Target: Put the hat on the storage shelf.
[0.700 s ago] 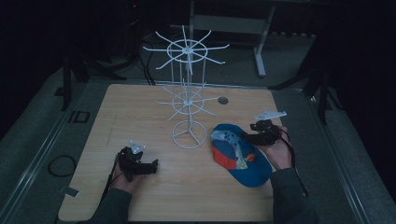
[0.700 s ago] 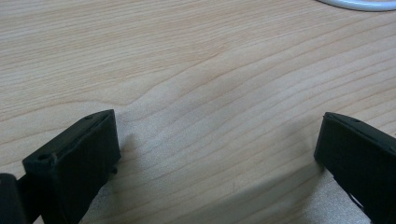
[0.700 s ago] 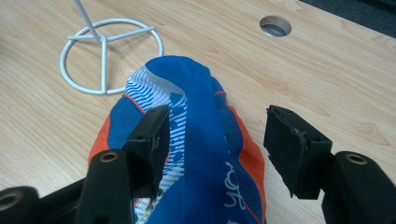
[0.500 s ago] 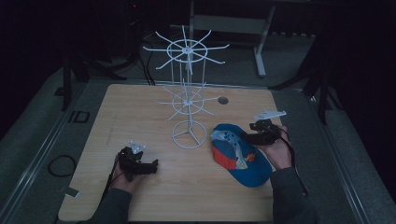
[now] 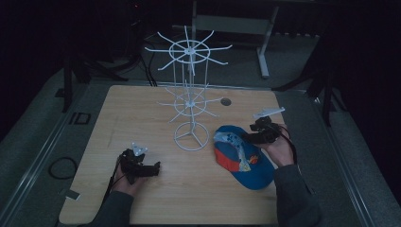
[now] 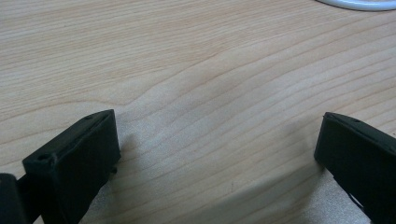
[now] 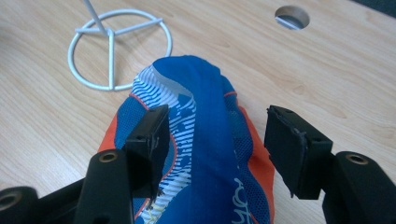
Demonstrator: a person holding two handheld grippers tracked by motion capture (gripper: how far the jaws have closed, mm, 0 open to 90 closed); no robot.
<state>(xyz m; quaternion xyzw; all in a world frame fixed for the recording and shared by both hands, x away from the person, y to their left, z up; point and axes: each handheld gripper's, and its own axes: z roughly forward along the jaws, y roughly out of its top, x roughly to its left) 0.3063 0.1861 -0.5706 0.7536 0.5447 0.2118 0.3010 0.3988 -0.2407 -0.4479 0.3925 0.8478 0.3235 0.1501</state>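
Cap [image 7: 205,154] lay on worktop [image 5: 142,109], right of wire rack [image 5: 190,101]; right gripper [image 7: 219,140] fingers spread, straddling cap's ridge without clamping; left gripper [image 6: 219,149] fingers open over bare wood, near-left.

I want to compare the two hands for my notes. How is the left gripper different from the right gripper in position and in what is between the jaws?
The left gripper rests on bare table near the front left; the right gripper sits at the right, at the blue cap. Between the left jaws lies only wood; the right jaws straddle a raised fold of the cap, with a gap at one pad. Both stand wide open, each held in a hand.
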